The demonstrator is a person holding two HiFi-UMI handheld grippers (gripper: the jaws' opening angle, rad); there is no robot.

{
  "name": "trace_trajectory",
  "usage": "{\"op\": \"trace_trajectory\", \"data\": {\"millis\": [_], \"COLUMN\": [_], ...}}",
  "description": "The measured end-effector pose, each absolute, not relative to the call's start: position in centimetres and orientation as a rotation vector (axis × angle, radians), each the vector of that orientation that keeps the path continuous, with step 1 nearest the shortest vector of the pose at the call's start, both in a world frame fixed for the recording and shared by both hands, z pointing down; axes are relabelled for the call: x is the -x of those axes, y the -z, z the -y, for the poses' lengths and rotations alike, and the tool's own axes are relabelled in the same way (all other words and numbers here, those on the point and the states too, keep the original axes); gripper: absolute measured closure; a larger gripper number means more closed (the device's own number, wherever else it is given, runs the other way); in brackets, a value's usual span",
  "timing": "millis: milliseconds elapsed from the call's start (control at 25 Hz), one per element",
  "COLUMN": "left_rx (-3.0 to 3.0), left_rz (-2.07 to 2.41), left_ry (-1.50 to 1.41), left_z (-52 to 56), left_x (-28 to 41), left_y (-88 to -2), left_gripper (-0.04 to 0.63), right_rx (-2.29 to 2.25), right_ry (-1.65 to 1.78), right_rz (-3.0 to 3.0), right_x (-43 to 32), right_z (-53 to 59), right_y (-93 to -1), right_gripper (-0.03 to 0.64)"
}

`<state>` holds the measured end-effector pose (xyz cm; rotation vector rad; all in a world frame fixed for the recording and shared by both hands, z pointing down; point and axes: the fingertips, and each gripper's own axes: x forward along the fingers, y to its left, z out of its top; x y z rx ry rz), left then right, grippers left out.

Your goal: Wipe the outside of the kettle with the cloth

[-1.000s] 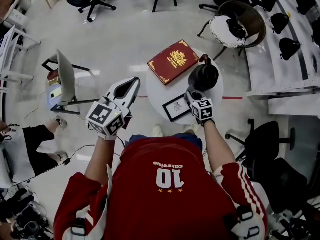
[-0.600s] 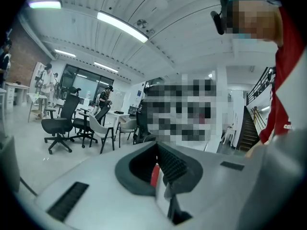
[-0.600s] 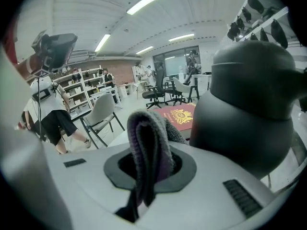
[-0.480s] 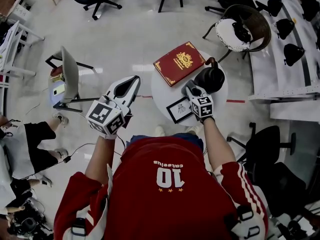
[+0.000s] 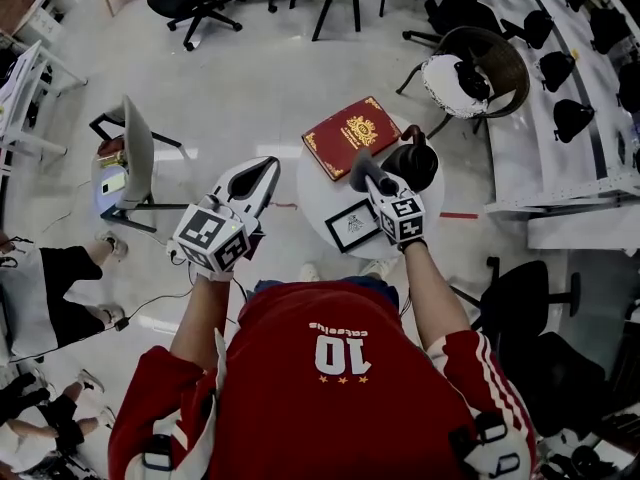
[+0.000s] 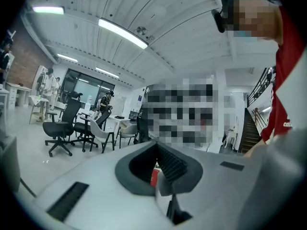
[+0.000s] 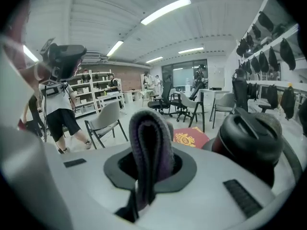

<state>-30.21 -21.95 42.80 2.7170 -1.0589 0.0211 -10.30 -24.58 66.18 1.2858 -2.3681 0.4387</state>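
A black kettle stands on the round white table, at its right side. My right gripper is shut on a folded grey cloth, just left of the kettle's body. In the right gripper view the cloth sticks up between the jaws of the right gripper, with the kettle close on the right. Whether the cloth touches the kettle does not show. My left gripper hangs over the floor left of the table, shut with nothing in it; the left gripper points out into the room.
A red book lies at the table's far side and a small framed picture at its near edge. A wicker chair stands behind the table, a grey chair to the left, a black office chair to the right.
My right gripper has shifted the cloth leftward and farther from me along the kettle's left side. The left gripper has stayed where it was.
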Motion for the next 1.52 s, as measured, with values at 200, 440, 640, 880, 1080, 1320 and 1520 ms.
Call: {"op": "trace_trajectory", "data": {"millis": [200, 440, 640, 880, 1080, 1320, 1520], "left_rx": [-2.715, -2.723, -2.763, -2.845, -2.887, -2.933, -2.937], "left_rz": [1.053, 1.072, 1.059, 0.988, 0.942, 0.971, 0.965], "left_ry": [-0.05, -0.009, 0.056, 0.143, 0.129, 0.131, 0.161], "left_z": [21.2, 20.6, 19.7, 18.1, 17.5, 18.0, 18.7], "left_x": [30.5, 31.4, 31.3, 29.8, 28.4, 27.0, 25.6], "left_y": [-42.7, -41.6, -39.1, -36.0, -35.1, -33.6, -32.9], "left_gripper": [0.588, 0.588, 0.588, 0.588, 0.588, 0.588, 0.588], "right_rx": [-1.288, -1.314, -1.362, -1.464, -1.561, -1.741, -1.855], "right_ry": [-0.4, -0.371, -0.316, -0.21, -0.162, -0.114, -0.084], "right_rz": [2.388, 2.455, 2.525, 2.607, 2.607, 2.569, 2.509], "right_x": [11.1, 13.0, 14.2, 13.9, 13.0, 9.6, 6.5], "right_z": [23.1, 21.4, 19.8, 17.3, 15.8, 14.7, 13.8], "right_y": [-62.2, -55.9, -49.6, -43.1, -40.1, -38.2, -36.8], "right_gripper": [0.569, 0.569, 0.569, 0.569, 0.569, 0.569, 0.569]}}
